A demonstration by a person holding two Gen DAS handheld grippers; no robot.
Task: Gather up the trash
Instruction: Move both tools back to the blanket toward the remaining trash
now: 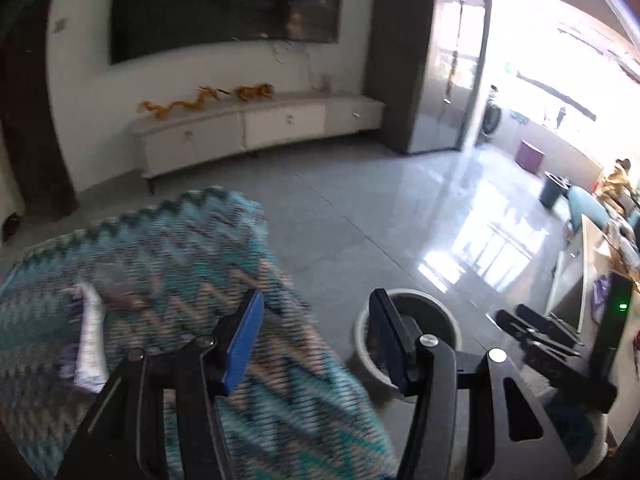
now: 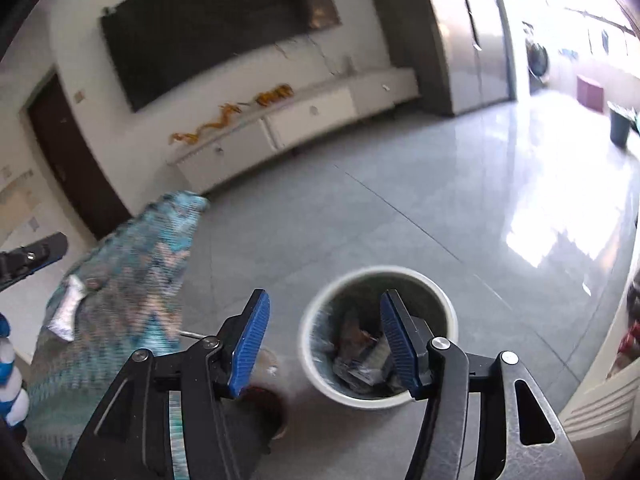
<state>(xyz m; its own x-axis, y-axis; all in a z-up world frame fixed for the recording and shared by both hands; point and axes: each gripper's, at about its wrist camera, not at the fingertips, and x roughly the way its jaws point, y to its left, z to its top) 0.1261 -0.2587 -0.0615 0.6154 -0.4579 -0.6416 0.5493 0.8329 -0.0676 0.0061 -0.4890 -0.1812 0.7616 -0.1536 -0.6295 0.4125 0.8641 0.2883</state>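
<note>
The right gripper (image 2: 324, 340) has its two blue pads spread apart, and nothing is between them. It hangs above a white trash bin (image 2: 316, 364) that stands on the grey tiled floor (image 2: 400, 208). Inside the bin lie crumpled wrappers (image 2: 360, 360). Just beside the bin, on its left, stands a clear plastic cup (image 2: 268, 400) with a brown rest of drink and a straw.

The left gripper (image 1: 316, 344) is also spread, with empty space between its pads. It is over the edge of a surface covered by a blue zigzag cloth (image 1: 180, 248). On this cloth, to the left, lies a silver-white wrapper (image 1: 92, 336), blurred. The bin is seen behind the right finger of this gripper.

Further away, a low white cabinet (image 1: 248, 128) stands along the wall under a dark screen (image 1: 224, 4).
</note>
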